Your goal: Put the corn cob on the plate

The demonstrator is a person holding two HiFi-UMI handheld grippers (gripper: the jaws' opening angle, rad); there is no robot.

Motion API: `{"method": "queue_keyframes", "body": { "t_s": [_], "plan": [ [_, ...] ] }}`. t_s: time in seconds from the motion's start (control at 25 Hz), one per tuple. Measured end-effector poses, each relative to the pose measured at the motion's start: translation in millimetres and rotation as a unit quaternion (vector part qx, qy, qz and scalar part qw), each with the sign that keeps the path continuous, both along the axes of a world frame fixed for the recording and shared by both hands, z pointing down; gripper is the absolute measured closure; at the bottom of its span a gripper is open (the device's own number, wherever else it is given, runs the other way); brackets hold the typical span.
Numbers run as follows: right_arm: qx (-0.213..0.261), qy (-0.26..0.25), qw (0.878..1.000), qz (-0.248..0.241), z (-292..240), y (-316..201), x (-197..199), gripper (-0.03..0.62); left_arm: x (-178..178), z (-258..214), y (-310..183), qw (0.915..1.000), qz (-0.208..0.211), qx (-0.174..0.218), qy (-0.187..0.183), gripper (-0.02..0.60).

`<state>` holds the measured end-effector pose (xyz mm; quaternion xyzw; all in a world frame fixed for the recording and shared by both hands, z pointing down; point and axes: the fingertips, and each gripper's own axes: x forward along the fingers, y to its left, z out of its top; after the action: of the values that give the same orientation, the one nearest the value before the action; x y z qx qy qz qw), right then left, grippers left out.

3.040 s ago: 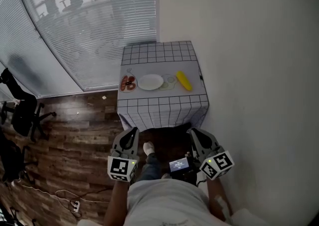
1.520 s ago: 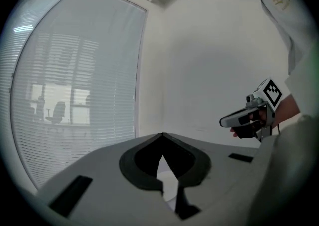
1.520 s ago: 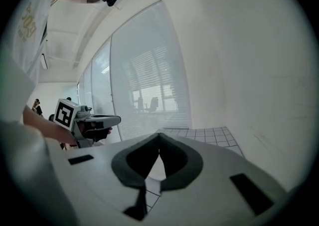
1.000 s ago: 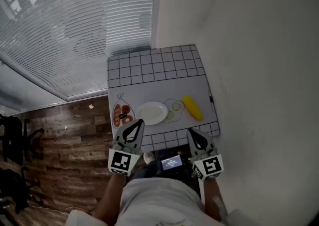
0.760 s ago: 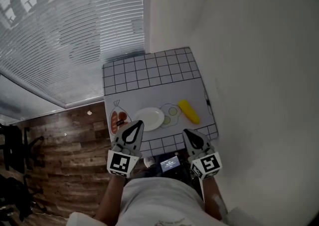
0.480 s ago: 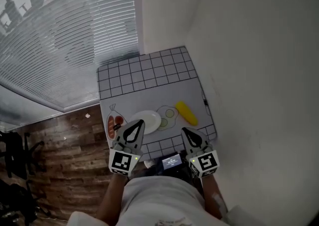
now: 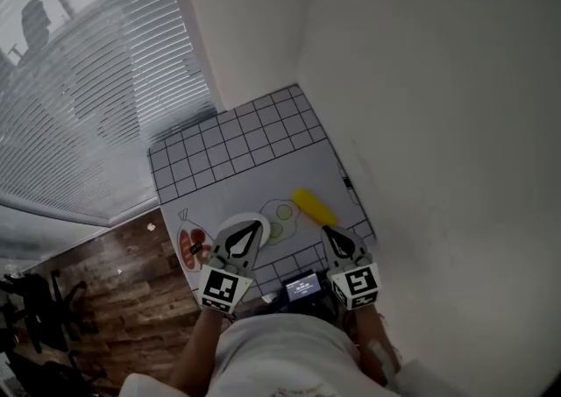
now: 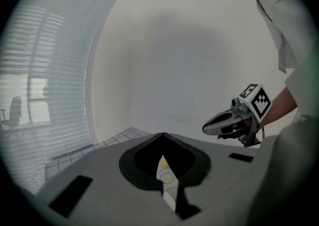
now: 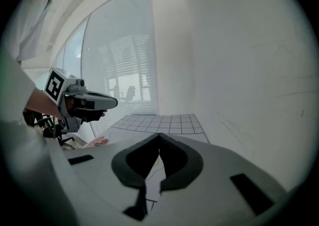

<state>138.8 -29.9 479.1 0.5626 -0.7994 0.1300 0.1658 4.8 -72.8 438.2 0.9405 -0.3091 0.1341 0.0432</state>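
A yellow corn cob (image 7: 313,208) lies on the grey placemat (image 7: 263,185) toward the table's right side. The white plate (image 7: 224,229) sits left of it on the same mat, partly hidden under my left gripper (image 7: 254,227). That gripper hangs over the plate's near edge, its jaws shut and empty (image 8: 162,137); a sliver of yellow shows through the slit between them. My right gripper (image 7: 326,230) is at the table's front edge, just short of the corn, also shut with nothing held (image 9: 159,137).
The small table wears a grid-pattern cloth (image 7: 228,137) and stands in a corner against a white wall (image 7: 421,124). Printed food pictures (image 7: 191,244) mark the mat. Window blinds (image 7: 79,80) lie to the left, wooden floor (image 7: 88,299) below.
Both grippers have moved forward to the table; the left one now covers part of the plate, the right one has neared the corn. Jaws stayed shut.
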Motion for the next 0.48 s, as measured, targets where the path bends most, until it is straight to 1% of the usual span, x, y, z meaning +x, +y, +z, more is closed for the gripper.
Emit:
{"method": "queue_keyframes", "body": {
  "t_s": [0.12,0.36,0.48],
  "plan": [
    [-0.005,0.012,1.000,0.008,8.3,-5.0,11.3,0.588,17.2,11.8,-2.2,0.9995,0.027,-0.007,-0.012,0.574],
    [-0.031,0.022,0.999,0.026,21.5,-12.6,26.9,0.588,48.2,28.7,-7.0,0.9974,0.065,-0.026,-0.021,0.574],
    [-0.044,0.028,0.998,0.026,30.4,-18.9,33.8,0.588,63.2,39.7,-10.3,0.9956,0.082,-0.034,-0.029,0.574]
  ]
}}
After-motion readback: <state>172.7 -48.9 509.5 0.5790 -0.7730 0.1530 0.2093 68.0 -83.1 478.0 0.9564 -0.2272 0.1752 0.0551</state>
